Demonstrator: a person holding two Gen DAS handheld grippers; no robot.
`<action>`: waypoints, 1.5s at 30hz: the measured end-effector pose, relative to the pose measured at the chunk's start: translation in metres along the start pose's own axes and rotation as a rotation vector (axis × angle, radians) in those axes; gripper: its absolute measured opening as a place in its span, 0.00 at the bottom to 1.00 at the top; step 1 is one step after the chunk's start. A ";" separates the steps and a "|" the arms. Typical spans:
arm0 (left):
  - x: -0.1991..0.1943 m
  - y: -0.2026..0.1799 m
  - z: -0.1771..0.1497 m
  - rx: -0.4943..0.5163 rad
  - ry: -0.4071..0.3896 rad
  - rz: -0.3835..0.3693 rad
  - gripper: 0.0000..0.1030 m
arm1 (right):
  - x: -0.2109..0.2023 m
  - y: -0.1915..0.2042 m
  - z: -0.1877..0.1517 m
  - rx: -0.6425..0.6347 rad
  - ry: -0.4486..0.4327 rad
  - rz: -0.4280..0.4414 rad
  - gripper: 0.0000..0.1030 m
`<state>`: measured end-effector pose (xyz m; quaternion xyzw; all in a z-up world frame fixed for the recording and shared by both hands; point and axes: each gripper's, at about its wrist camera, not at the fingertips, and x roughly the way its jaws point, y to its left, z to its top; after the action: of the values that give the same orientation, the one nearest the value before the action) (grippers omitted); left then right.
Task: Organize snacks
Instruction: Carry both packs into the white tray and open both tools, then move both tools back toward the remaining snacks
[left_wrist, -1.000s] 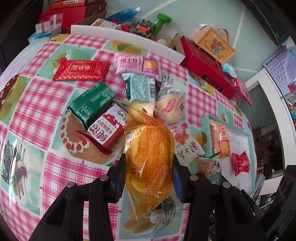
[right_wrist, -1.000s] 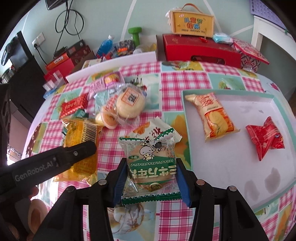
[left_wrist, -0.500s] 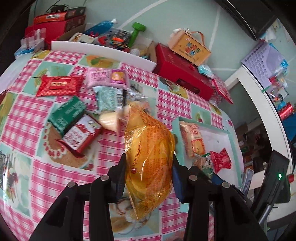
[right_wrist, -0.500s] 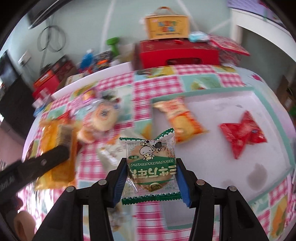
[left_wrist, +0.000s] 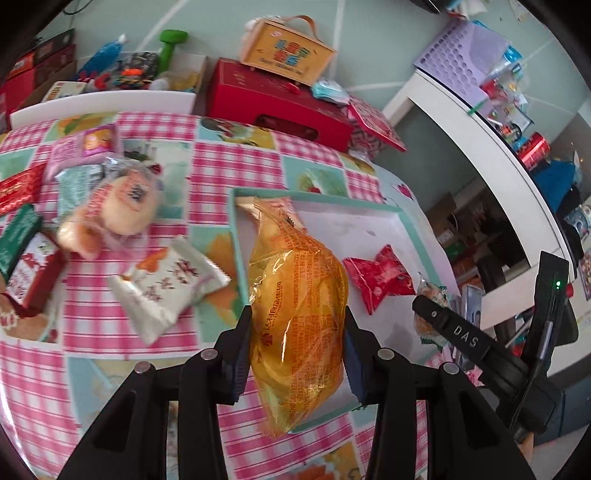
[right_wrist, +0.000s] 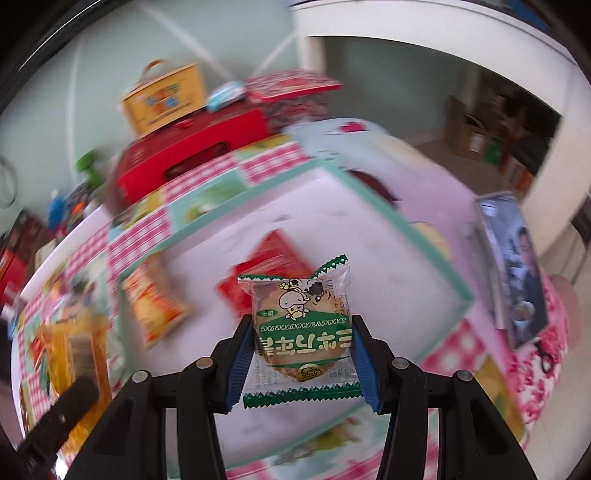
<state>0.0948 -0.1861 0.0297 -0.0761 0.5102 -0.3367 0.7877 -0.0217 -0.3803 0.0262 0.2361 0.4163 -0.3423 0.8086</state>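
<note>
Between my left claw's (left_wrist: 298, 354) pads sits a plump orange bread bag (left_wrist: 300, 325), clear film printed with orange text, gripped firmly. My right claw (right_wrist: 303, 363) pinches a green-edged biscuit packet (right_wrist: 301, 332) showing a cartoon cow. Beyond and below both lies a white tray with a mint rim (left_wrist: 317, 194), holding a red wrapper (left_wrist: 380, 277) ahead-right of my left claw. Underneath spreads a pink checked tablecloth (left_wrist: 229, 166); behind it stands a red box (left_wrist: 273, 99).

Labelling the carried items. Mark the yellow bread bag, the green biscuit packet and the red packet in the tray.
yellow bread bag (left_wrist: 299, 314): left wrist view, bag's middle.
green biscuit packet (right_wrist: 301, 332): right wrist view, green label.
red packet (left_wrist: 376, 277): left wrist view, wrapper's centre.
</note>
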 end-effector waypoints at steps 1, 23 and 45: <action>0.004 -0.004 -0.001 0.009 0.005 -0.003 0.43 | 0.001 -0.007 0.002 0.018 -0.001 -0.010 0.52; 0.050 -0.024 -0.011 0.085 0.079 0.035 0.76 | 0.031 -0.032 0.005 0.069 0.064 -0.006 0.52; 0.009 0.042 0.010 -0.079 -0.003 0.302 0.89 | 0.009 0.008 0.006 -0.025 0.002 0.089 0.90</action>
<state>0.1249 -0.1615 0.0079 -0.0300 0.5273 -0.1941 0.8267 -0.0088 -0.3819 0.0224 0.2447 0.4105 -0.3005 0.8254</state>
